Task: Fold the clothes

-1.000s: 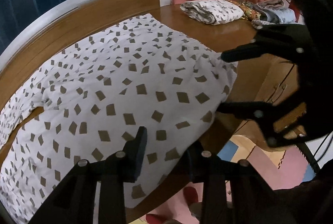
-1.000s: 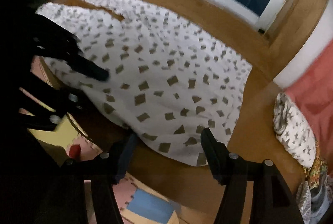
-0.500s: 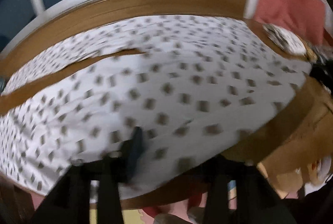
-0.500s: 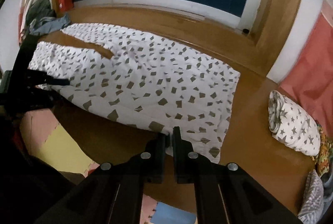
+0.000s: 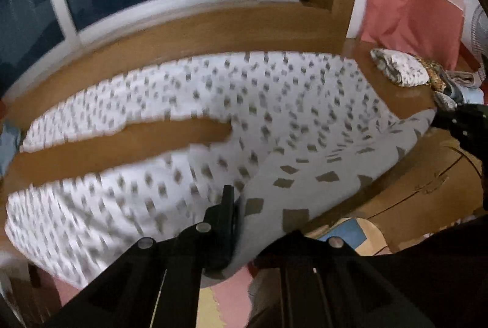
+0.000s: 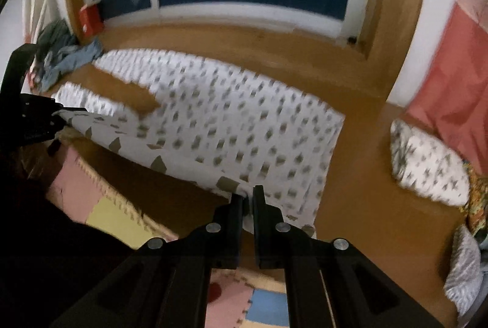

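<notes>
Lying spread across the brown wooden platform (image 5: 189,32), the white trousers printed with small grey-brown squares (image 5: 274,120) take up most of its width, their two legs reaching toward the far left with a bare wedge of wood between them. The near hem is lifted off the front edge of the platform, where it hangs over the coloured foam floor mats (image 6: 268,306).

The black left gripper (image 5: 236,206) is clamped on the near edge of the trousers, with white cloth bunched over its right finger and hiding it. The black right gripper (image 6: 248,200) pinches the same near edge further toward the waist corner, its fingers drawn almost together with a thin fold of cloth between them. Between the two grips the hem runs as a raised, fairly taut line clear of the wood.

Behind the trousers a broad strip of bare wood runs to the white window frame (image 6: 244,12). To the right, bare wood separates the waist end from a folded white star-printed garment (image 6: 427,166), which lies beside a coral-red hanging cloth (image 6: 451,90). At the far left end, a crumpled blue-grey pile of clothes (image 6: 67,56) sits just beyond the trouser legs, near a small red box (image 6: 90,20)
</notes>
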### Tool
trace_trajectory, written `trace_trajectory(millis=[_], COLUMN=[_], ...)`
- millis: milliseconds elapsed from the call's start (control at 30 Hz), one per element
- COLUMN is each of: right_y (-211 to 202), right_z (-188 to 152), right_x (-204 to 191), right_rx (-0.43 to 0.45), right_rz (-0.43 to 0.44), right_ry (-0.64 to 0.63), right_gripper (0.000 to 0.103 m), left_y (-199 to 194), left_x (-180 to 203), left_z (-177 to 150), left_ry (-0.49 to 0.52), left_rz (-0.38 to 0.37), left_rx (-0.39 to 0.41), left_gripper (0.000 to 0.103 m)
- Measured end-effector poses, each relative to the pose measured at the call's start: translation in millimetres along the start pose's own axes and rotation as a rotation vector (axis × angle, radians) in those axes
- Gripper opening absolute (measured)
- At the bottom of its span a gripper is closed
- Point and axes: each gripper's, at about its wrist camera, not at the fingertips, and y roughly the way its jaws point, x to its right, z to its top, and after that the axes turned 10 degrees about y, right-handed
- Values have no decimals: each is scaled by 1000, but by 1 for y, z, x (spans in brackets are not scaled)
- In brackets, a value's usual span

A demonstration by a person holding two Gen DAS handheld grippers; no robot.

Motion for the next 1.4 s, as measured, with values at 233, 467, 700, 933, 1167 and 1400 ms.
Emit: trace_trajectory(millis=[233, 467, 700, 933, 1167, 1400], right_y=[34, 120, 197, 237, 187, 166], right_z=[77, 122, 133, 128, 128, 106], right_x=[5, 28, 53, 67, 58, 11], right_rx=[44, -63, -157, -247, -120, -75], right_rz=[-107, -149, -209, -267, -342, -298], right_ry=[-34, 4, 85, 148, 217, 291], right_gripper=[6, 6, 8, 29, 46, 48], left_y=[23, 110, 202, 250, 230, 171], left_x=[-38, -75, -83, -91, -98, -147], left_z=[91, 154, 177, 183, 172, 136], left_ry=[164, 179, 203, 169, 125, -35], left_rz=[8, -29, -86, -72, -138, -170], left_rx=[74, 11, -107, -164, -163, -96], left_gripper=[7, 7, 10, 44, 50, 60])
